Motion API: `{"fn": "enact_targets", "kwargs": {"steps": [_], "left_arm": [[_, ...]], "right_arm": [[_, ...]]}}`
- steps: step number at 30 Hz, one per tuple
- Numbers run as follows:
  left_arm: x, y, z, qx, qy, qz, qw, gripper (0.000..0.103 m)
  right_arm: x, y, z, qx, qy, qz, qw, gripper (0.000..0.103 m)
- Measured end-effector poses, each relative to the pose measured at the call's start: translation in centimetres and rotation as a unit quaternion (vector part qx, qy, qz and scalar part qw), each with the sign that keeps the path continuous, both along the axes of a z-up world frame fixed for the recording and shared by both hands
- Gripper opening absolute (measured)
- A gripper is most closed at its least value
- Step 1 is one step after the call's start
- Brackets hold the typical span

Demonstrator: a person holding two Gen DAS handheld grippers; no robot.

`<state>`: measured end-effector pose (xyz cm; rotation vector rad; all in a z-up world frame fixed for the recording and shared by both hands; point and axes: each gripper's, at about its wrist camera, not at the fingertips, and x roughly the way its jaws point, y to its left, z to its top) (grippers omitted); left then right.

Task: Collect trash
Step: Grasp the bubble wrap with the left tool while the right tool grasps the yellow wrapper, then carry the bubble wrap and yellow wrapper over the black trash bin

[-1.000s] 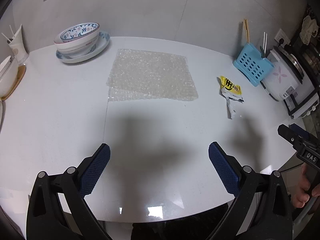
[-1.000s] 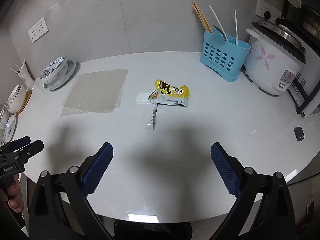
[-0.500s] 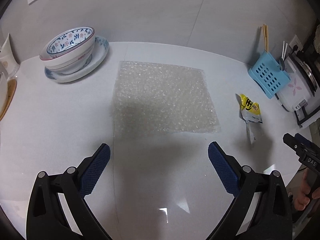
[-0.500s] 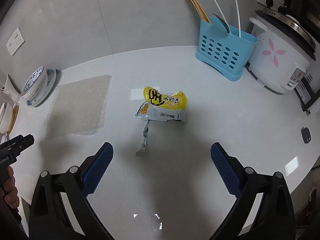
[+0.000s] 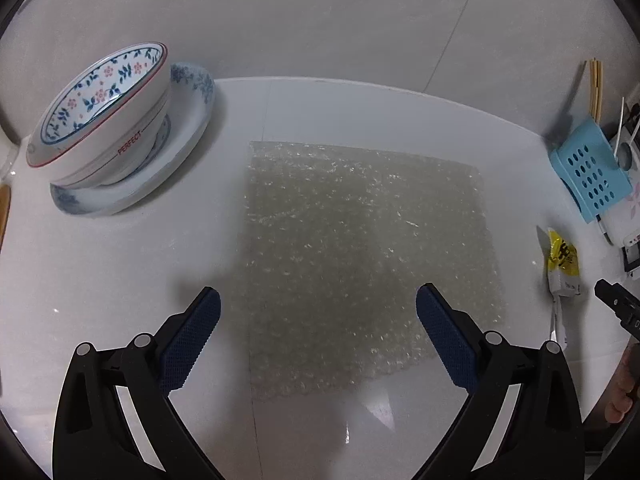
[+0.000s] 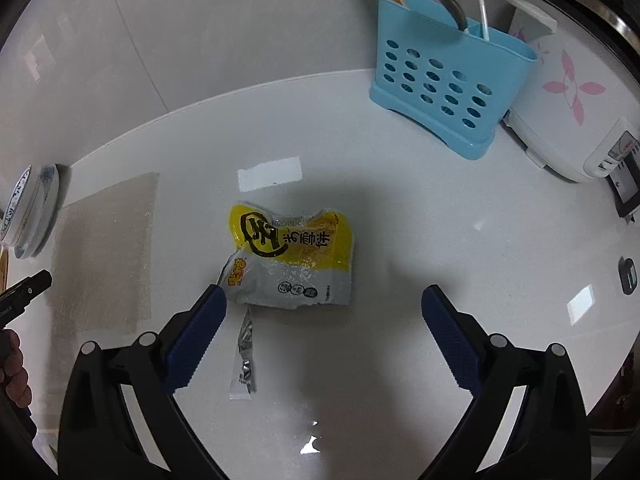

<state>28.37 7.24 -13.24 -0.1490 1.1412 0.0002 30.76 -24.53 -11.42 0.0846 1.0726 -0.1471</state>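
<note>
Counter (image 5: pixel 320 120), white and glossy, fills both views, with a pale tiled wall (image 5: pixel 320 20) behind it. In the left wrist view, the left gripper (image 5: pixel 318 320) sits at the bottom of the frame, its blue pads wide apart and holding nothing, above the near edge of a sheet of bubble wrap (image 5: pixel 360 260) lying flat at centre. At the right edge lies a yellow wrapper (image 5: pixel 562 260), with the tip of the other tool and a hand just below it. In the upper left a floral bowl (image 5: pixel 104 96) stands stacked on a plate (image 5: pixel 192 120).

In the right wrist view, the right gripper (image 6: pixel 324 320) is likewise spread open and empty at the bottom. The wrapper (image 6: pixel 292 256), yellow and silver, torn, lies flat at centre just beyond the left pad; a torn strip (image 6: pixel 244 360) rests nearer, between the pads. The bubble wrap (image 6: pixel 104 256) lies at the left. In the upper right a blue caddy (image 6: pixel 448 80) holds chopsticks, a spoon and white sticks. A white rice cooker (image 6: pixel 560 112) with a pink flower stands just beside it at the right edge.
</note>
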Motion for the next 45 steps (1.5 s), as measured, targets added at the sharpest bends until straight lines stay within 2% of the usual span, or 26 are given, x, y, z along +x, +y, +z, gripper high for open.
{"fn": "enact_targets", "kwargs": {"steps": [11,13,14,15,18,20,22,23,25,26,27,28,30,32,35,41,45], "left_arm": [[3.8,-0.2,-3.4,0.004,0.038,0.008,0.9992,0.094],[4.0,-0.5,-3.6,0.011,0.038,0.007,0.9992,0.092],[4.0,-0.9,-3.5,0.018,0.04,0.005,0.999,0.091],[4.1,-1.2,-3.5,0.028,0.042,0.003,0.9987,0.088],[4.1,-2.1,-3.2,0.035,0.05,-0.002,0.9981,0.078],[4.3,-2.6,-2.9,0.033,0.059,-0.007,0.9977,0.067],[4.4,-3.0,-2.7,0.032,0.069,-0.011,0.9971,0.05],[4.4,-3.1,-2.6,0.029,0.071,-0.012,0.997,0.046],[4.4,-3.5,-2.4,0.027,0.074,-0.02,0.9967,0.03],[4.3,-3.7,-2.4,0.026,0.074,-0.023,0.9966,0.027],[4.4,-4.0,-2.4,0.027,0.076,-0.024,0.9965,0.024],[4.4,-4.1,-2.3,0.026,0.077,-0.024,0.9964,0.021],[4.4,-4.1,-2.3,0.021,0.081,-0.024,0.9962,0.017],[4.2,-3.8,-2.1,0.02,0.082,-0.024,0.9962,0.014],[3.5,-3.7,-1.9,0.026,0.08,-0.027,0.9961,0.012],[2.9,-2.1,-1.1,0.018,0.065,-0.03,0.9972,0.012],[1.4,-2.2,0.4,0.014,0.053,-0.039,0.9977,0.012]], "right_arm": [[4.5,1.6,-3.0,0.03,0.043,-0.016,0.999,0.091],[5.0,1.6,-3.3,0.033,0.048,-0.018,0.998,0.089],[5.1,1.7,-3.5,0.033,0.051,-0.02,0.998,0.082],[5.3,1.7,-3.7,0.035,0.057,-0.02,0.998,0.078],[5.8,2.0,-4.2,0.041,0.066,-0.025,0.997,0.077],[6.0,2.1,-4.4,0.037,0.069,-0.025,0.997,0.076],[6.1,2.4,-4.4,0.031,0.07,-0.021,0.997,0.073],[6.2,2.5,-4.4,0.027,0.071,-0.019,0.997,0.071],[6.2,2.7,-4.4,0.024,0.072,-0.014,0.997,0.069],[6.1,2.8,-4.4,0.024,0.072,-0.013,0.997,0.066],[6.1,2.8,-4.4,0.024,0.072,-0.012,0.997,0.06],[6.1,2.9,-4.4,0.034,0.074,-0.007,0.997,0.043],[6.3,3.0,-4.7,0.053,0.082,-0.003,0.995,0.022],[6.4,3.4,-4.9,0.068,0.085,0.005,0.994,0.007],[6.3,4.1,-5.1,0.05,0.083,0.014,0.995,0.007],[5.6,3.7,-4.8,0.05,0.071,0.015,0.996,0.006],[5.2,3.8,-3.9,0.047,0.061,0.018,0.997,0.005]]}}
